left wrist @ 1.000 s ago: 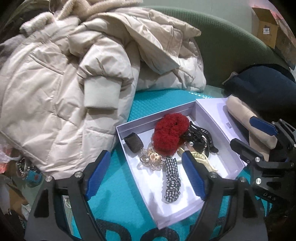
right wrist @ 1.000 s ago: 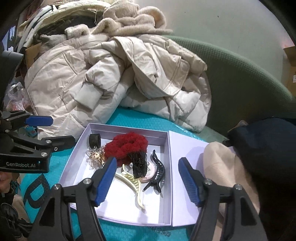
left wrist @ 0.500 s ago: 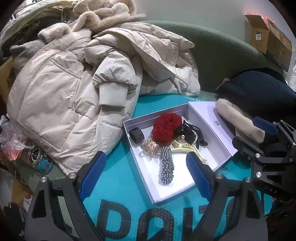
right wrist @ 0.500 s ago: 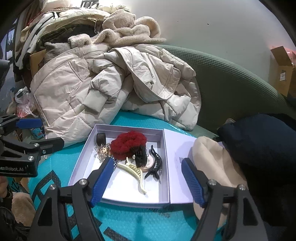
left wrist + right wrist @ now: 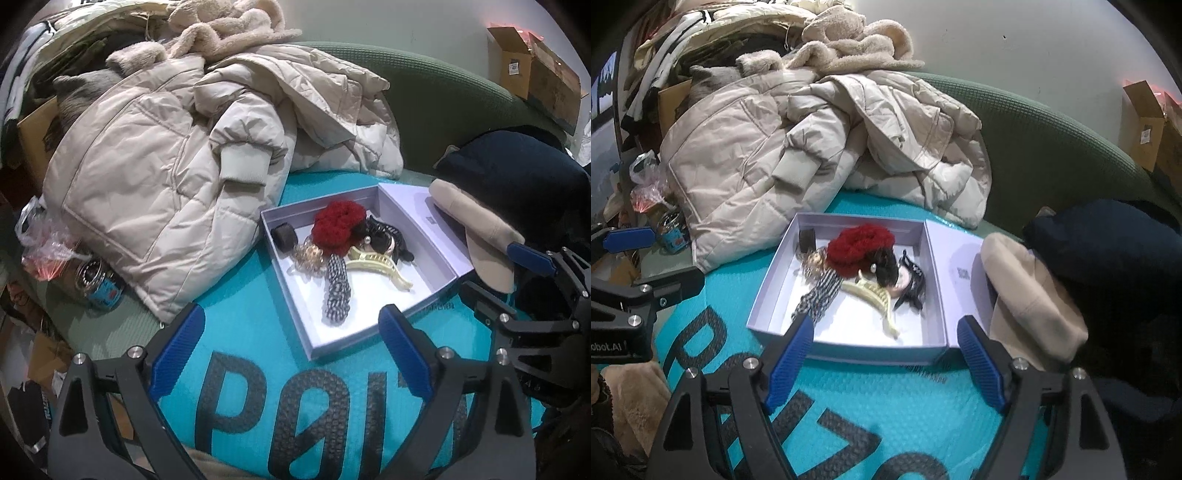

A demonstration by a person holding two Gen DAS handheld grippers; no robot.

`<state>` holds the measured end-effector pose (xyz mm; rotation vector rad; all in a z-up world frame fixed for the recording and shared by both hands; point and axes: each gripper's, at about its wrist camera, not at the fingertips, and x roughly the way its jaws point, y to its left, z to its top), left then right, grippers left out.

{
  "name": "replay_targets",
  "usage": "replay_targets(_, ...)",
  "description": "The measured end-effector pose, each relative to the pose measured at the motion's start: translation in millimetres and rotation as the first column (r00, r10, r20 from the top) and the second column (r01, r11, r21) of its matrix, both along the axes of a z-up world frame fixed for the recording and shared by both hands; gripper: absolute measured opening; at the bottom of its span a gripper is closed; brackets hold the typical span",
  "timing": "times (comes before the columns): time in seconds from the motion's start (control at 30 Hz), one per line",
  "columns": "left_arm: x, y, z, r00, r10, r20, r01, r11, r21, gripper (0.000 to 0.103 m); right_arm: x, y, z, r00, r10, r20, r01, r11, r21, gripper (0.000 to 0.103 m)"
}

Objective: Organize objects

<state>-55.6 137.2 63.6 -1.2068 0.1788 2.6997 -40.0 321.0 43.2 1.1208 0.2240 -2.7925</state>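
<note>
Left tool [image 5: 291,347]: black frame, blue pads, jaws opening, nothing between. Right tool [image 5: 886,354]: same build, jaws opening, empty.

We note open lilac box [image 5: 291,291] on teal mat, holding red scrunchie [image 5: 338,225], checked scrunchie [image 5: 337,291], cream claw clip [image 5: 380,264], black claw clip [image 5: 911,278].

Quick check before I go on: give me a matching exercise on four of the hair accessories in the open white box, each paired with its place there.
Things:
1. fluffy red scrunchie
2. cream plastic claw clip
3. black-and-white checked scrunchie
4. small black cuff-shaped clip

Places:
A. in the far left corner of the white box
B. nearest the box's front left edge
C. middle of the box floor, teeth toward the front
D. against the far wall, centre

Pairs: 1-D, 2-C, 3-B, 4-A
</note>
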Motion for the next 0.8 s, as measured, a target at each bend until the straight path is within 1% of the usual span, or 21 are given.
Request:
replay_targets(0.13, 13.1, -3.7, -4.6, 1.0, 0.013, 0.002, -0.013, 1.0, -0.017, 0.095, 9.8, -3.9, -0.8, 1.0, 0.007, 0.002, -0.007, 1.0, -0.002, 0.08)
replay_targets(0.3, 25.0, -7.8, -9.6, 1.0, -0.004, 0.023, 0.004, 1.0, 0.009, 0.095, 16.2, -9.6, -0.4, 1.0, 0.011, 0.004, -0.011, 1.0, 0.005, 0.08)
replay_targets(0.4, 32.1, -7.7, -9.9, 1.0, 0.003, 0.012, -0.003, 1.0, -0.011, 0.095, 17.7, -12.2, -1.4, 1.0, 0.013, 0.01, -0.013, 1.0, 0.01, 0.08)
replay_targets(0.8, 35.7, -14.1, -7.2, 1.0, 0.021, 0.011, -0.021, 1.0, -0.007, 0.095, 17.7, -12.0, -2.4, 1.0, 0.01, 0.017, -0.01, 1.0, 0.004, 0.08)
